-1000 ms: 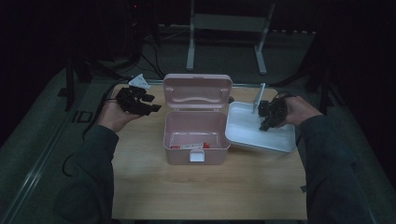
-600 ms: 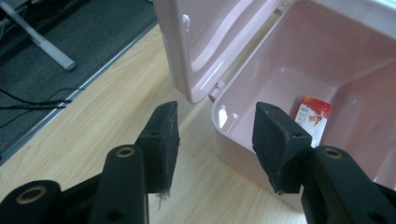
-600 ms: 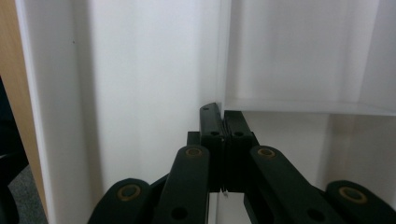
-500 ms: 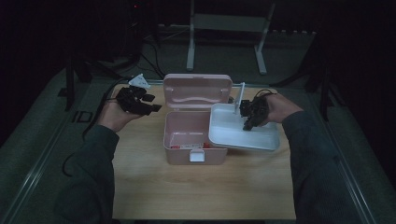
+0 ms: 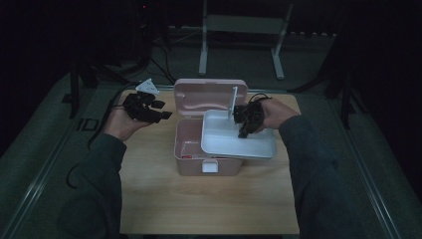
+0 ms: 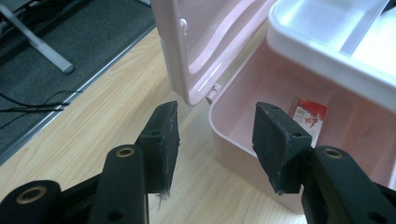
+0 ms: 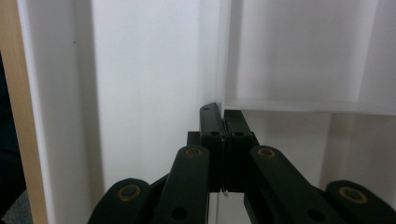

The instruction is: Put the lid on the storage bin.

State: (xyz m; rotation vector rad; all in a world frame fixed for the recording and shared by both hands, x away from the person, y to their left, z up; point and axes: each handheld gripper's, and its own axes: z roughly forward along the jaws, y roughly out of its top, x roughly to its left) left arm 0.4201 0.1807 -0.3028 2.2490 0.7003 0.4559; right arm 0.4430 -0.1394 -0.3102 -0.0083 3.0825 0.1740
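Observation:
A pink box (image 5: 186, 149) stands on the wooden table with its lid (image 5: 209, 94) raised behind it. My right gripper (image 5: 244, 130) is shut on a thin upright wall of the white tray (image 5: 234, 142) and holds the tray over the box's right half. In the right gripper view the jaws (image 7: 222, 112) pinch that wall of the tray (image 7: 149, 70). My left gripper (image 5: 163, 109) hovers left of the box, open and empty. In the left gripper view it (image 6: 217, 114) faces the box's corner (image 6: 233, 135), the lid (image 6: 196, 42) and the tray (image 6: 322, 51).
A red-and-white packet (image 6: 310, 116) lies on the box's floor. The wooden table (image 5: 209, 199) has bare room in front of the box. A metal stand (image 5: 239, 45) and cables sit on the dark floor behind the table.
My right gripper has carried the white tray leftwards, from the table beside the box to above the box's right half. The left gripper has stayed in place.

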